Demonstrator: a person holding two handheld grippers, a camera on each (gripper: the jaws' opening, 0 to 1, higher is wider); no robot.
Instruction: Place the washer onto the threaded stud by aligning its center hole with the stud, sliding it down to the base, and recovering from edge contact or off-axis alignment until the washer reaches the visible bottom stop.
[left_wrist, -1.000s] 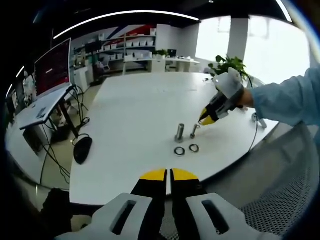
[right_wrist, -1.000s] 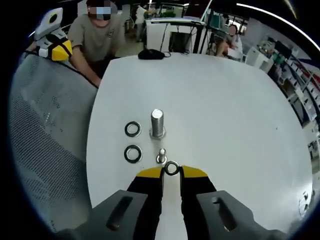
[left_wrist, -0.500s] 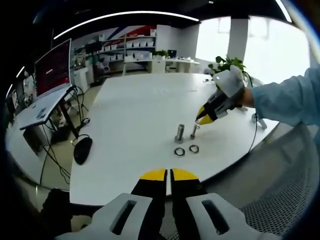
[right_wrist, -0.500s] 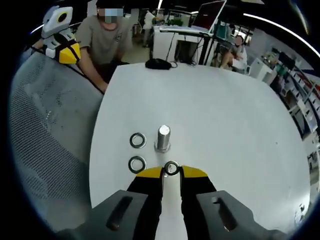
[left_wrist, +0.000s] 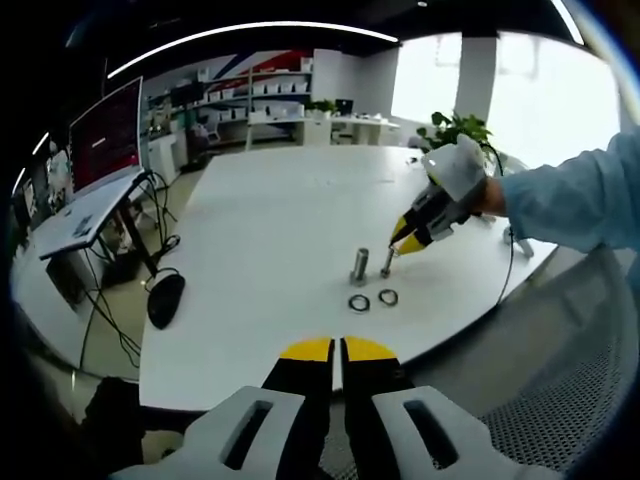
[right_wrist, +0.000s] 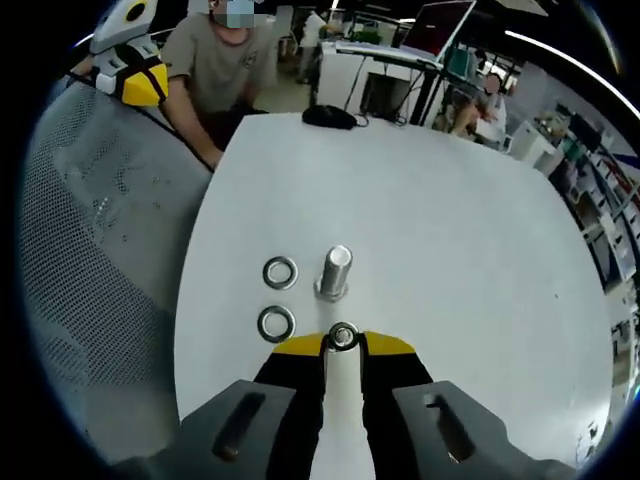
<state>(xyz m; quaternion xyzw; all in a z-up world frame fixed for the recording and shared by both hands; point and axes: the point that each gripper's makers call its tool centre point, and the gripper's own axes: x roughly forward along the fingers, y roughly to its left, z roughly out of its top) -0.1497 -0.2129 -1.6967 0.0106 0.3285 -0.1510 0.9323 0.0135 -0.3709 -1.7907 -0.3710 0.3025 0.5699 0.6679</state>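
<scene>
My right gripper (right_wrist: 343, 342) is shut on a small steel washer (right_wrist: 343, 335), pinched by its rim between the yellow tips. In the left gripper view, the right gripper (left_wrist: 402, 243) hangs just above the thin threaded stud (left_wrist: 388, 263), held by a hand in a blue sleeve. In the right gripper view the washer covers that stud, and a bright spot shows in its hole. A thicker stud (right_wrist: 333, 272) stands just beyond. Two loose washers (right_wrist: 280, 271) (right_wrist: 275, 323) lie to its left. My left gripper (left_wrist: 336, 350) is shut on nothing, short of the table's near edge.
The white table (left_wrist: 270, 220) stretches wide beyond the studs. A black mouse (left_wrist: 165, 298) lies near its left edge. A grey mesh chair back (right_wrist: 90, 260) runs along the table's side. A seated person (right_wrist: 225, 60) is past the far end.
The right gripper has carried the washer forward over the thin stud, which showed just beyond the washer a second ago. The left gripper has stayed still.
</scene>
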